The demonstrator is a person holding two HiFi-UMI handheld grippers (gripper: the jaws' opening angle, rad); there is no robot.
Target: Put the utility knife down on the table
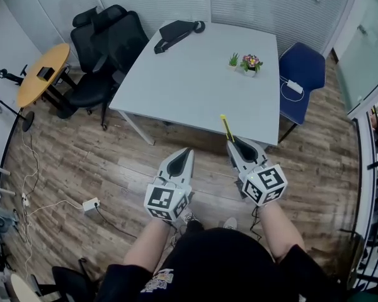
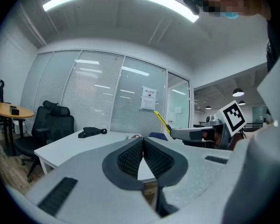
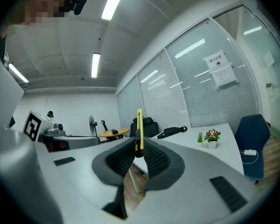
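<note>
Directly below the head camera, a person stands on a wood floor facing a white tabletop [image 1: 195,80], a gripper in each hand. The right gripper [image 1: 230,142] has its jaws clamped on a slim yellow utility knife [image 1: 225,127]. The knife sticks out past the jaw tips and points toward the near edge of the tabletop. In the right gripper view the knife [image 3: 139,125] stands upright, pinched between the ribbed pads of the right gripper [image 3: 139,143]. From the left gripper view the knife [image 2: 161,120] is held in the air, tilted, above the level of the tabletop. The left gripper [image 1: 188,150] hangs just beside the right one, short of the tabletop edge. Its jaws are pressed together with nothing between them, as the left gripper view [image 2: 143,141] shows.

On the far side of the tabletop lie a black bag [image 1: 176,33] and two small potted plants [image 1: 246,61]. A black office chair [image 1: 107,46] stands to the left. A blue chair [image 1: 301,68] to the right carries a white item, possibly a charger with its cable.
</note>
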